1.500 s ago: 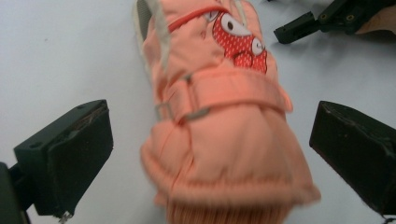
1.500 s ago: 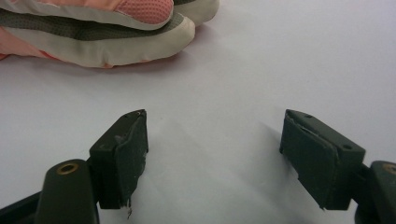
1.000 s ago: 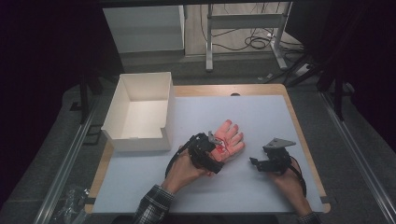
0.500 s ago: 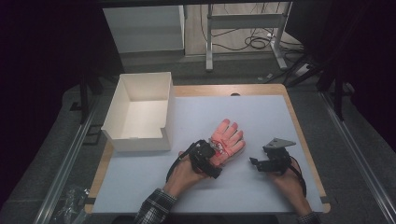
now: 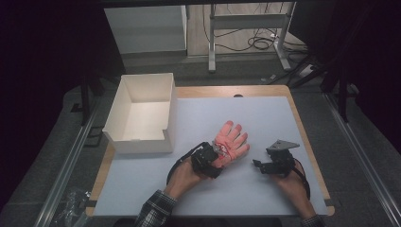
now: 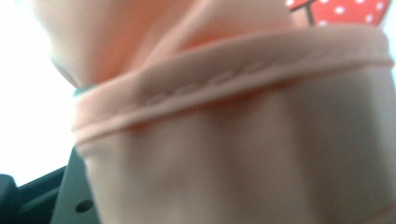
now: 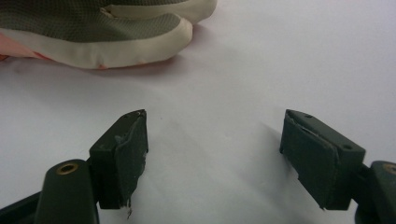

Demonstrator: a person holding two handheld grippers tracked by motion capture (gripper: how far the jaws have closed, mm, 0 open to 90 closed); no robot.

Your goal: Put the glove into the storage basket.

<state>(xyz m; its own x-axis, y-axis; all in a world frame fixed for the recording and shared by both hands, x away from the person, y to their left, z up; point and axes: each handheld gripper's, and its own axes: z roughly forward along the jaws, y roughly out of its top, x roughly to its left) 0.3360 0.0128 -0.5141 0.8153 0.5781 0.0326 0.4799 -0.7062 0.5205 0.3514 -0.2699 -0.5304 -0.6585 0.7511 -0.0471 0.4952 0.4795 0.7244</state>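
A pink glove [image 5: 232, 139] lies flat on the white mat, fingers pointing away from me. My left gripper [image 5: 216, 157] is at its wrist end; its jaws have just been closing and are now shut on the cuff. In the left gripper view the pink hemmed cuff [image 6: 224, 93] sits right against the camera, with a red dotted patch [image 6: 345, 10] above it. To the right of the glove my right gripper [image 5: 257, 164] rests on the mat, open and holding nothing. In the right gripper view [image 7: 215, 149] grey-green glove fingers with cream edges [image 7: 116, 28] lie ahead of the jaws.
An open white box [image 5: 142, 113] stands at the table's left, its near wall cut low. The white mat [image 5: 265, 113] covers a wooden tabletop [image 5: 302, 123]. Beyond the far edge are a table frame and cables on the floor [image 5: 255, 42].
The left gripper's jaws have closed on the glove's cuff, and the hand has shifted slightly toward me. The right hand and its gripper have kept still.
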